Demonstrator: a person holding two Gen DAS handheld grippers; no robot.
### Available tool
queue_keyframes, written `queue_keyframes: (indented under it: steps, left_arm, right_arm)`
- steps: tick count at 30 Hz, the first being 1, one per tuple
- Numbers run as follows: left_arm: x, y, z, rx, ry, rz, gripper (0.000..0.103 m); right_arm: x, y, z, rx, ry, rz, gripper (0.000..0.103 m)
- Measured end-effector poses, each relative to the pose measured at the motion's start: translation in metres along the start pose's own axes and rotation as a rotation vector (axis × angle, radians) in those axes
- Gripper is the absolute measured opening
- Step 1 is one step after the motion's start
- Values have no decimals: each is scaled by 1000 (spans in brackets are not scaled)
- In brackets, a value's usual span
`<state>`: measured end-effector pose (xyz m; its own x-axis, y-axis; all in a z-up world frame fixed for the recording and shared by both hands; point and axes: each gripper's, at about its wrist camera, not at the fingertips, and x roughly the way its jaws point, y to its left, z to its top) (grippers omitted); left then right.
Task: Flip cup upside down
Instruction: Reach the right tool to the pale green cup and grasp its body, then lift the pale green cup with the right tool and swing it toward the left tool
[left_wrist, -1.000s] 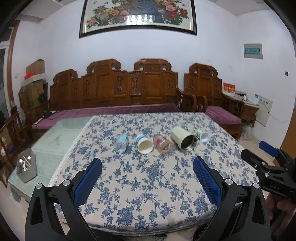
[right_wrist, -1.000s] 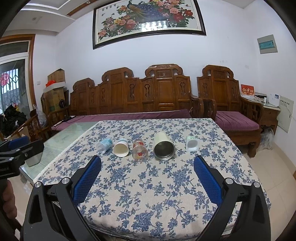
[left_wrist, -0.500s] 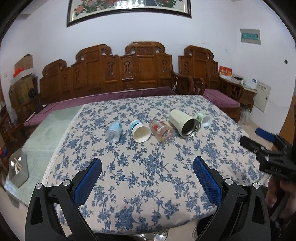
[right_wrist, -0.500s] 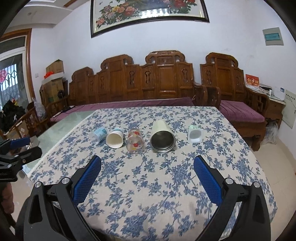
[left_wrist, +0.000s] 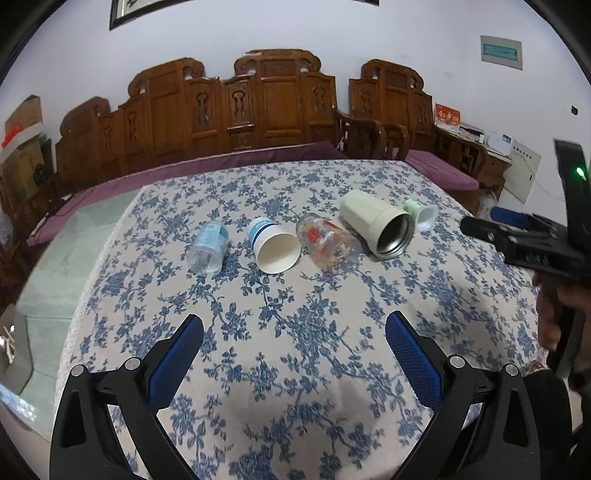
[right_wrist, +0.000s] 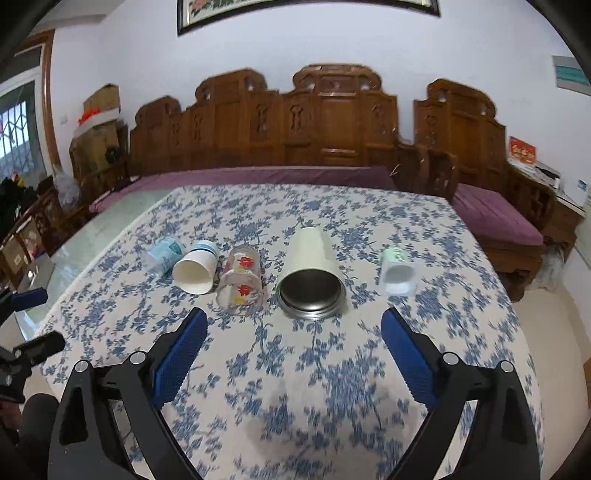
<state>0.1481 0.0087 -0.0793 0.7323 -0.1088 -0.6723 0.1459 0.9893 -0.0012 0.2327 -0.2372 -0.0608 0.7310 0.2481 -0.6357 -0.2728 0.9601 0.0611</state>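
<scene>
Several cups lie on their sides in a row on the floral tablecloth (left_wrist: 295, 332): a clear plastic cup (left_wrist: 208, 247), a white paper cup (left_wrist: 273, 245), a printed glass (left_wrist: 327, 240), a cream steel-lined tumbler (left_wrist: 376, 221) and a small pale green cup (left_wrist: 421, 212). The right wrist view shows the same row: plastic cup (right_wrist: 164, 253), paper cup (right_wrist: 195, 267), glass (right_wrist: 240, 280), tumbler (right_wrist: 310, 273), green cup (right_wrist: 397, 267). My left gripper (left_wrist: 294, 338) is open and empty, short of the row. My right gripper (right_wrist: 293, 332) is open and empty, just before the tumbler's mouth.
A carved wooden bench (left_wrist: 258, 110) with purple cushions stands behind the table. The uncovered glass tabletop (left_wrist: 66, 266) lies to the left of the cloth. The right gripper's body shows at the right edge of the left wrist view (left_wrist: 532, 247).
Both grippers have moved forward and lower over the table, closer to the row of cups. Both stay open. The cups have not moved.
</scene>
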Motion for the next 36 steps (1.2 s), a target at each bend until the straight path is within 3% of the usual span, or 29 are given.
queue_keyframes:
  steps: [13,21,24,30,36]
  left_arm:
    - [62,38,28,8,20,-13,95]
    - [84,48,27,-3,41,-30,95]
    - [88,49,24,-10,54,-41,95]
    - [90,43,21,8,66,-51,95]
    - [81,38,20,-2,67,-62,95]
  right_arm:
    - [139,-15,68,-34,220,9,88]
    - [215,-19,77,-14,430,4,88]
    - [235,-21,73,7,522,10,87]
    - [254,-22,71,20,617,-9,79]
    - [249,-21,69,4,614,-32,78]
